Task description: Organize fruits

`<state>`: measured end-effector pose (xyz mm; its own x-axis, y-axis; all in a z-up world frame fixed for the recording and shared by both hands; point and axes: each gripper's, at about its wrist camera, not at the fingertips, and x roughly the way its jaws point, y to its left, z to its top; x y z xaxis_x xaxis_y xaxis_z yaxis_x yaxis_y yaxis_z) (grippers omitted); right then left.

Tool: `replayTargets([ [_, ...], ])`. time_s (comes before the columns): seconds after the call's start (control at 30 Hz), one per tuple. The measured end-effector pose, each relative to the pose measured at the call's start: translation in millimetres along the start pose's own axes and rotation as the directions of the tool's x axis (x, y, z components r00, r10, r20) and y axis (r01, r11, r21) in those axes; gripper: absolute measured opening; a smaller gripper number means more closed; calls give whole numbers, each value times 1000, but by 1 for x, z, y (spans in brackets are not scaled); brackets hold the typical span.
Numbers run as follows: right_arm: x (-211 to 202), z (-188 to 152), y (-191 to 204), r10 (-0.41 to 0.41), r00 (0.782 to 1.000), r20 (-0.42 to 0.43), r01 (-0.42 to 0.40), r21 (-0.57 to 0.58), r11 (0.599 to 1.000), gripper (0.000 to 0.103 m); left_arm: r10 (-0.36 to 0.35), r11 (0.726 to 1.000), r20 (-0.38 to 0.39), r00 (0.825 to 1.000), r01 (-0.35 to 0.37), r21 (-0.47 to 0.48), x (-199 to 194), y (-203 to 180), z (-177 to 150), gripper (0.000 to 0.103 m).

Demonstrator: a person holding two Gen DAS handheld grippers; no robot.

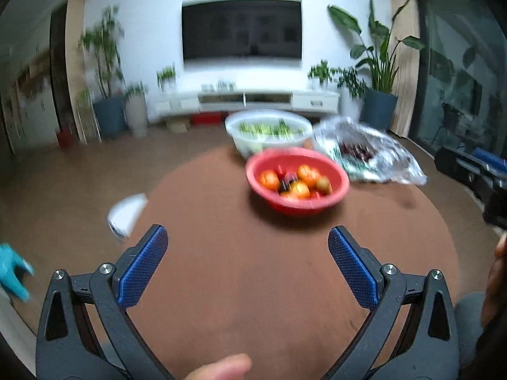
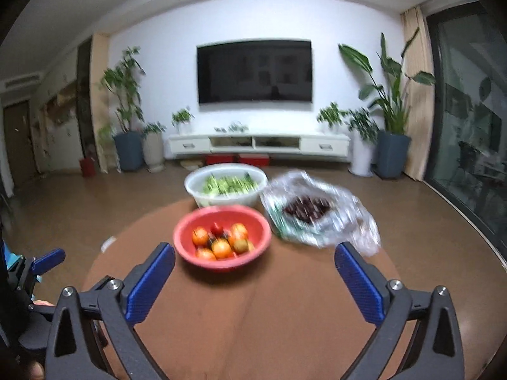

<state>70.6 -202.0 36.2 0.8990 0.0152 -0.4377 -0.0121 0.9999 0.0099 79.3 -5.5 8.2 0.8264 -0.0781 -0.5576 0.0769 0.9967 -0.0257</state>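
The right gripper (image 2: pixel 255 261) and left gripper (image 1: pixel 248 245) are both wide apart and hold nothing. They hang above the round brown table (image 2: pixel 285 316), maybe getting ready. Ahead, the red plastic bowl (image 2: pixel 221 237) holds the orange fruits (image 2: pixel 221 248), gathered together.

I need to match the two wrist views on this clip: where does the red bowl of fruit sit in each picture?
Left wrist view: the red bowl sits right of centre, beyond the open left gripper.
Right wrist view: the red bowl sits just left of centre, beyond the open right gripper.
Shared landmark: the white bowl of greens directly behind it.
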Motion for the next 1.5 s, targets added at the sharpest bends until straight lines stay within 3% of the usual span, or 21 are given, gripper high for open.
replayTargets([
  [0.13, 9, -27, -4, -26, 995, -96, 29, 29, 999, 103, 22, 1000, -69, 997, -23, -14, 20, 3, -27, 103],
  [0.4, 25, -70, -7, -35, 973, -227, 47, 47, 998, 103, 39, 999, -119, 992, -38, 13, 29, -5, -60, 103],
  [0.9, 33, -87, 3, -28, 966, -257, 36, 26, 999, 103, 23, 1000, -144, 989, -21, 20, 50, -16, -56, 103],
  [1.5, 35, -93, 8, -27, 961, -275, 33, 18, 999, 103, 70, 997, -131, 989, -68, 20, 55, -8, -54, 103],
])
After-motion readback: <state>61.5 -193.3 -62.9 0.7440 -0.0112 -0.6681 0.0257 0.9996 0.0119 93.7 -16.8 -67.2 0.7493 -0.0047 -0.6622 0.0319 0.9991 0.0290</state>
